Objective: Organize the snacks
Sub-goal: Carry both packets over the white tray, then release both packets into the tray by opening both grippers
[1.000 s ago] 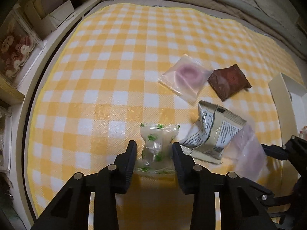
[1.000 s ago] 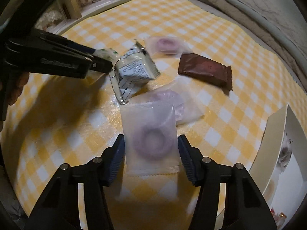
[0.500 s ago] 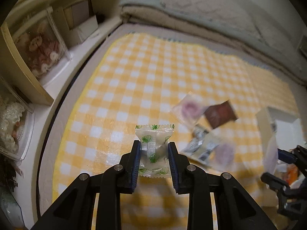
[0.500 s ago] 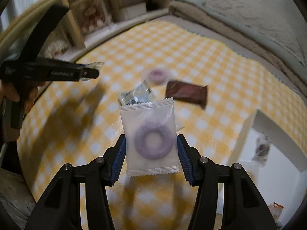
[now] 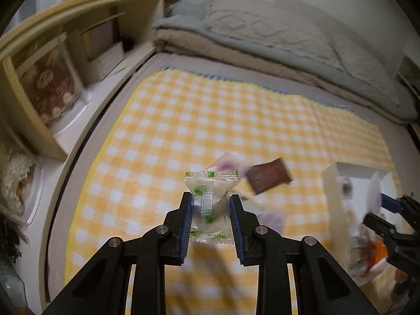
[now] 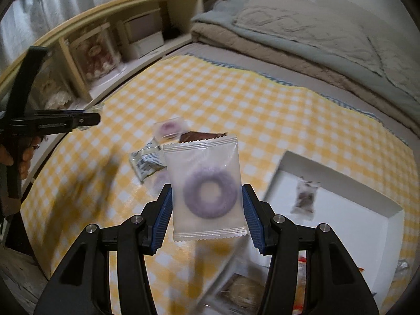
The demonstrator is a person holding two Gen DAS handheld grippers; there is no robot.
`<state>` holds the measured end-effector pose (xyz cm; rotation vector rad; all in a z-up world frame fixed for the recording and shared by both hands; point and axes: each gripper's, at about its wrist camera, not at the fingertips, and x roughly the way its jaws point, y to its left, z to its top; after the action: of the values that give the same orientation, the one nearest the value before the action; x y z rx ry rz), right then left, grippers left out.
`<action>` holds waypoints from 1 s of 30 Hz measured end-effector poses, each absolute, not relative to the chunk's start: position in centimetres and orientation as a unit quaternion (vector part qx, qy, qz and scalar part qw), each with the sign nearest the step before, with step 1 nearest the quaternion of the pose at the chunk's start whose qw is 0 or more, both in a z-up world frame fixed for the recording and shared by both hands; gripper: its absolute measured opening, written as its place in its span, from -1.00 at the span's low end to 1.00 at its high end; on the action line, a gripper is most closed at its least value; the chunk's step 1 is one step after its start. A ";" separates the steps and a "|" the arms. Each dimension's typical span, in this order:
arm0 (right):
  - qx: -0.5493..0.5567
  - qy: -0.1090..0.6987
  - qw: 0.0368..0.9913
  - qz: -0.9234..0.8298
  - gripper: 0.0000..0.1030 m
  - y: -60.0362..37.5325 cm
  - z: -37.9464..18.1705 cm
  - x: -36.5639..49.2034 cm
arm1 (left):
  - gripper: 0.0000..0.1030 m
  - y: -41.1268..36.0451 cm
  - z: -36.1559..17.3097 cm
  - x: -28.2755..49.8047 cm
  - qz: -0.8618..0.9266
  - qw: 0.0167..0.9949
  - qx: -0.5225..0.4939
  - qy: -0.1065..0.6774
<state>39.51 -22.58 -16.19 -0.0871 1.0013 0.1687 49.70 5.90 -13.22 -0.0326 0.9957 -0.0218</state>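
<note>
Now, what we hold: two wrapped snacks, one in each tool, both lifted clear above the cloth.
Left gripper [image 5: 210,207]: we see it pinching a clear candy wrapper with green leaf prints [image 5: 210,199], squeezed at its waist between the blue pads.
Right gripper [image 6: 207,204]: we see its pads pressed on both side edges of a frosted packet with a purple ring-shaped snack [image 6: 206,189], held upright.
Snacks below: on the yellow and white checked cloth [image 5: 183,120] lie a brown packet [image 5: 269,178], a second frosted packet with a pink ring [image 6: 169,128], a grey and white printed packet [image 6: 147,160], all close together; a further pale purple packet partly hidden behind our held ones.
White box [image 6: 338,191]: open, on the cloth to the right of the pile, with one small dark snack packet [image 6: 304,197] lying inside.
In the way: our held packets cover part of the pile in both views; much is blurred.
Surroundings: folded beige and grey bedding [image 5: 288,44] at the far edge; a wooden shelf [image 5: 39,52] with boxes and ornaments on the left.
Hand [image 6: 22,155]: a person's fingers grip the left tool's handle.
</note>
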 end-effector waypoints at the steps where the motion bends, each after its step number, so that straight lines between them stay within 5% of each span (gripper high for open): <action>1: -0.039 0.478 0.874 0.076 0.03 -23.1 -16.0 39.3 | -0.46 4.8 -12.8 49.4 -0.020 0.881 -0.014 0.473; 10: -0.004 0.472 0.881 -0.007 0.03 -30.9 -14.6 38.4 | -0.46 -5.0 -11.5 48.3 -0.113 0.880 -0.005 0.461; 30: 0.041 0.482 0.860 -0.161 0.03 -46.2 -14.7 33.3 | -0.46 -22.0 -18.4 53.0 -0.229 0.831 0.021 0.506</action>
<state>33.28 -46.15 -14.68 0.0870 1.0108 -0.3377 52.96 -21.98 -18.38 0.0439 1.0723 -0.4867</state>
